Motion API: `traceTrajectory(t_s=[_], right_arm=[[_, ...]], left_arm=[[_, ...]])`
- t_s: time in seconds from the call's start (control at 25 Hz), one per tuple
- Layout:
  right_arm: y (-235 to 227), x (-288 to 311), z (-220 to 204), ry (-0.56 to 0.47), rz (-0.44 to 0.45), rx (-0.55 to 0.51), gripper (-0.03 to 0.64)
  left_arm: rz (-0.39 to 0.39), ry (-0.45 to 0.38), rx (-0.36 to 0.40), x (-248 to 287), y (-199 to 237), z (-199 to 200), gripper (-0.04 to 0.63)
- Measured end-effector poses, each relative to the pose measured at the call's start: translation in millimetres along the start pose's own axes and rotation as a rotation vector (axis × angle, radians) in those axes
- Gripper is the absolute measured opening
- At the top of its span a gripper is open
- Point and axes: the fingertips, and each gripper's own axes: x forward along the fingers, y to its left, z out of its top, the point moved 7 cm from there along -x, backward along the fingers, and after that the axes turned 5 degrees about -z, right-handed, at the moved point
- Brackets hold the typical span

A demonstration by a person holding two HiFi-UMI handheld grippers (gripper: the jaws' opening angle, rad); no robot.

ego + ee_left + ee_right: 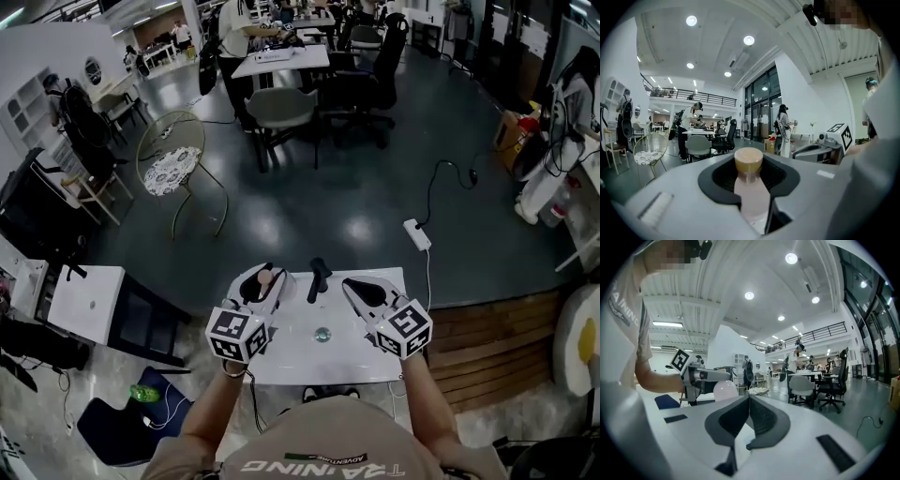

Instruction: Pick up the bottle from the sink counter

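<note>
In the left gripper view, the bottle [750,197] has a pale pink body and a tan cap [748,161]. It stands lengthwise between the black pads of my left gripper [749,171], which is shut on it. The head view shows that left gripper [257,285] holding the bottle [265,277] over the left end of the white sink counter [295,361]. My right gripper [364,289] hovers over the right side with its jaws together and nothing between them. From the right gripper [749,405] view, the left gripper [704,376] and the bottle's round body [724,391] are visible.
A black faucet [320,278] stands between the two grippers, with a round drain [322,334] below it. A white side table [86,302] stands to the left and wooden steps [497,347] to the right. Beyond the counter, a power strip [417,234] lies on the grey floor, with chairs and desks further back.
</note>
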Motion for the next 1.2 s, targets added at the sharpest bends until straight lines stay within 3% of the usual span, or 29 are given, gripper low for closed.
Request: traceTrajectory(t_s=[0.72,1.2], right_arm=[[-1,-4,3,0.004,-0.092,0.032,0.011],[8,-7,-21,0.032,-0.039,0.076,0.011]], left_arm=[[0.0,0.04,0.005,-16,-6,-23,0.126],[0.015,0.042,-0.053,-31,-16,-47,0.126]])
